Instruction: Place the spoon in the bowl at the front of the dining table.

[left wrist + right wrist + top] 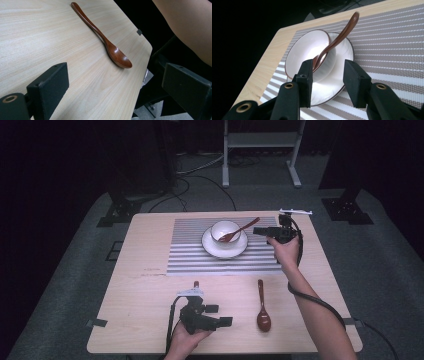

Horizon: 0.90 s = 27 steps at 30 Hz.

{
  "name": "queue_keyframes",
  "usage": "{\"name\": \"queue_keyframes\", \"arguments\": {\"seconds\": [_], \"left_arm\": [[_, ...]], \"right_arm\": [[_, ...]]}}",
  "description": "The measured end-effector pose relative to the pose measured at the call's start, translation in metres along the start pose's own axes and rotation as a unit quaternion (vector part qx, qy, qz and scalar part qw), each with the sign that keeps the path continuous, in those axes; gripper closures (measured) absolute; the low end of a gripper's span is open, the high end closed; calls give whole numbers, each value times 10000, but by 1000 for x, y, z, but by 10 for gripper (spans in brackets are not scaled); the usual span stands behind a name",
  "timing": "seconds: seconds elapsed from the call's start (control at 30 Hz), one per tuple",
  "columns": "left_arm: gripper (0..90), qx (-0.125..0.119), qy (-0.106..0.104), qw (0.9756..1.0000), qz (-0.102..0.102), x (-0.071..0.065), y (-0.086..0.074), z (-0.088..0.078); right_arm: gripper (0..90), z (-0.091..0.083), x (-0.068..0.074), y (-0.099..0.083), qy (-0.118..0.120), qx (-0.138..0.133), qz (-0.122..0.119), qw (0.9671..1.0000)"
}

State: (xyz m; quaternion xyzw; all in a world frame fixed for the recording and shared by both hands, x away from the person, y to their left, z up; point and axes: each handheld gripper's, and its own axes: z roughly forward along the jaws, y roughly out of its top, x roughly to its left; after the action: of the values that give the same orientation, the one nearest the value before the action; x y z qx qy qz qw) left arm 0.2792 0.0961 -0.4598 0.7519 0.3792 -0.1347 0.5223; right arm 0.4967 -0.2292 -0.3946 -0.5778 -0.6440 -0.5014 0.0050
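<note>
Table setting: bowl on plate, two wooden spoons, two hand-held grippers.

High view: bowl (pixel 224 231) on plate (pixel 224 243) on striped mat (pixel 190 255), one spoon (pixel 239 230) resting in it; right gripper (pixel 261 231) beside it.
Left gripper view: left gripper (pixel 125 82) jaws wide apart, empty; second spoon (pixel 105 41) lying on table (pixel 37 32) ahead.
Right gripper view: jaws apart, empty, facing the bowl.
</note>
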Motion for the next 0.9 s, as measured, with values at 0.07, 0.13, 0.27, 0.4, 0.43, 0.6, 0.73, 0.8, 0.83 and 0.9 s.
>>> {"name": "queue_keyframes", "arguments": {"seconds": [0.07, 0.13, 0.27, 0.4, 0.43, 0.6, 0.73, 0.8, 0.83, 0.9], "left_arm": [[60, -5, 6, 10000, 9, 0, 0, 0], [60, -10, 16, 10000, 20, 0, 0, -1], [60, -35, 21, 10000, 27, 0, 0, -3], [60, -50, 46, 10000, 13, 1, 0, -4], [60, -55, 52, 10000, 9, 1, 0, -4], [59, -71, 68, 10000, -8, 2, 0, -4], [60, -78, 73, 9999, -7, 2, 1, -5], [60, -77, 77, 9999, -6, 2, 1, -5], [60, -77, 79, 9999, -6, 2, 0, -5], [59, -79, 80, 9999, -2, 2, 0, -5]], "right_arm": [[575, 0, 0, -4, 70, 80, -24, 9999], [571, -1, 0, -5, 80, 102, -34, 9999], [561, -2, 2, -12, 142, 214, -110, 9996], [551, -3, 4, -17, 216, 322, -185, 9991], [549, -3, 5, -18, 217, 358, -203, 9989], [540, -3, 5, -24, 287, 463, -238, 9982], [530, -4, 4, -28, 327, 536, -265, 9977], [521, -4, 4, -30, 383, 577, -246, 9973], [520, -4, 4, -31, 397, 596, -257, 9971], [520, -4, 4, -33, 403, 617, -269, 9969]]}}
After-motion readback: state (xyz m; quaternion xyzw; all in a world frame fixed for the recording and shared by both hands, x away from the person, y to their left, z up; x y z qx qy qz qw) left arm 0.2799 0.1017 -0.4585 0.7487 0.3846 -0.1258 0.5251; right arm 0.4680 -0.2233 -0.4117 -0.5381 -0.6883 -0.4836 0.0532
